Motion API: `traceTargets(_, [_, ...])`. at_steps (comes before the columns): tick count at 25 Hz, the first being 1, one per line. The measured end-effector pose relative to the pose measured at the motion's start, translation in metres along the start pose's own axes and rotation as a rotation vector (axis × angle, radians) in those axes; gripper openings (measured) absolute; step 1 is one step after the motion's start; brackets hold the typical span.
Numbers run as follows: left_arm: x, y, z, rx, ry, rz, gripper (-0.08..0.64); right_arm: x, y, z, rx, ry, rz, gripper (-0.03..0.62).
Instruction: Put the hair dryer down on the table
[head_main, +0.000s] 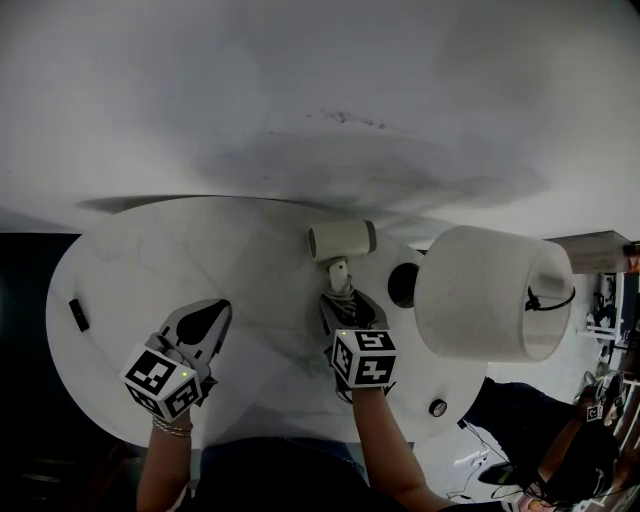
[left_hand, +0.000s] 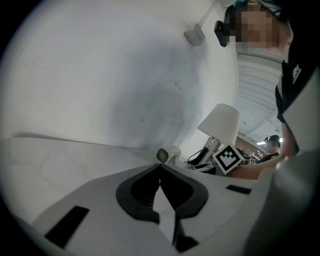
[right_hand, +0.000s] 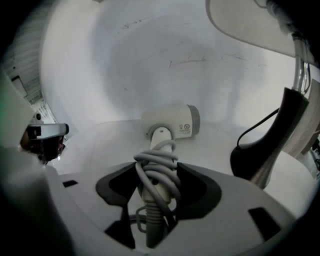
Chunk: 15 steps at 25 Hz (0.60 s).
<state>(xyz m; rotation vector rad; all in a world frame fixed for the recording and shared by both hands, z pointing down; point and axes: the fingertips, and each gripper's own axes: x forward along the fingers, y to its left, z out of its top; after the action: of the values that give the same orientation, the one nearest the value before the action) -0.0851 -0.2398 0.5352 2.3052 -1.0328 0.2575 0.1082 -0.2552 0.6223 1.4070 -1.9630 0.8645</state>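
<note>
Round white counter (head_main: 150, 260), smooth and faintly veined, seen from above against a plain pale wall. The right gripper (head_main: 350, 305) has its jaws closed on the handle of the dryer (head_main: 341, 240), around which the grey cord (right_hand: 157, 167) is wound in loose coils; both dark pads press on the coils. The dryer is cream plastic with a short cylindrical barrel that lies crosswise over the far part of the counter. Whether the barrel touches the surface cannot be told. The left gripper (head_main: 218, 308) hangs over the near left of the counter, its jaws meeting at the tips with nothing between them. To the right is a lamp with a matt white drum shade (head_main: 480, 292) and a dark curved stem (right_hand: 270, 145). A small dark block (head_main: 78, 314) lies at the counter's left edge.
</note>
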Motion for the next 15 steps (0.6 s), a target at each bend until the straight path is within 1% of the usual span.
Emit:
traceTargets(6, [0.0002, -0.0031, -0.0009, 0.004, 0.004, -0.011, 0.017, 0.0030, -0.0009, -0.0038, -0.005, 0.013, -0.001, 0.249])
traceTargets(15, [-0.0026, -0.0008, -0.0030, -0.004, 0.008, 0.003, 0.017, 0.0063, -0.0016, -0.0076, -0.017, 0.023, -0.010, 0.252])
